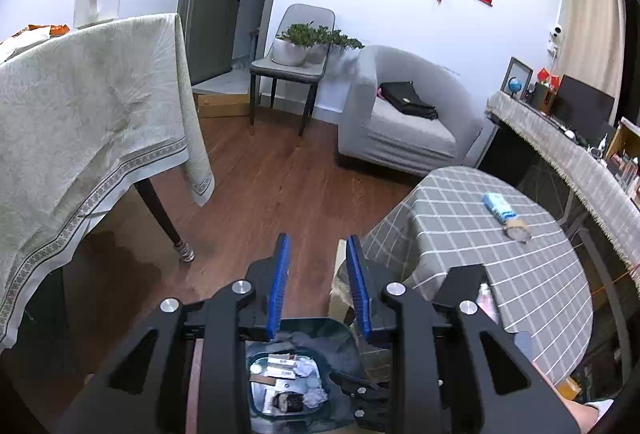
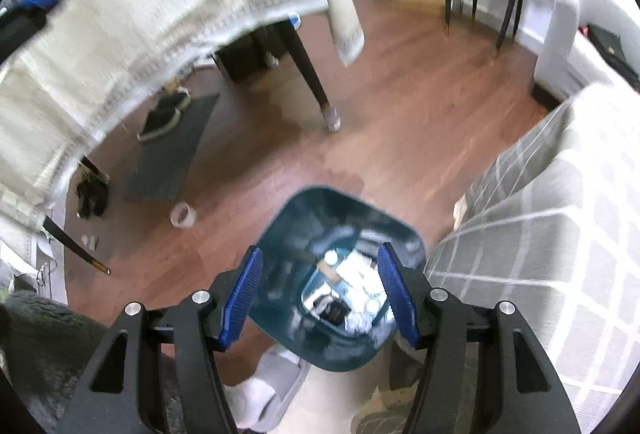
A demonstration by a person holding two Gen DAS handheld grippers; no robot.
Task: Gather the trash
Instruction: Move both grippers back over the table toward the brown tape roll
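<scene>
A dark teal trash bin [image 2: 320,218] stands on the wooden floor beside the checked table, with crumpled paper, small boxes and lids inside [image 2: 352,290]. It also shows in the left wrist view [image 1: 340,338], below the fingers. My right gripper [image 2: 320,266] is open and empty, right above the bin's mouth. My left gripper [image 1: 318,246] is open and empty, raised above the bin and pointing across the room. A blue packet [image 1: 498,208] and a round lid-like piece [image 1: 518,232] lie on the checked table [image 1: 460,234]. A roll of tape [image 2: 182,215] and small scraps [image 2: 90,241] lie on the floor.
A table with a pale cloth [image 1: 80,106] stands to the left, its dark leg [image 2: 316,86] near the bin. A grey armchair [image 1: 400,122], a chair with plants [image 1: 296,54] and a desk [image 1: 560,138] are further off. Shoes on a mat [image 2: 168,114] lie under the table.
</scene>
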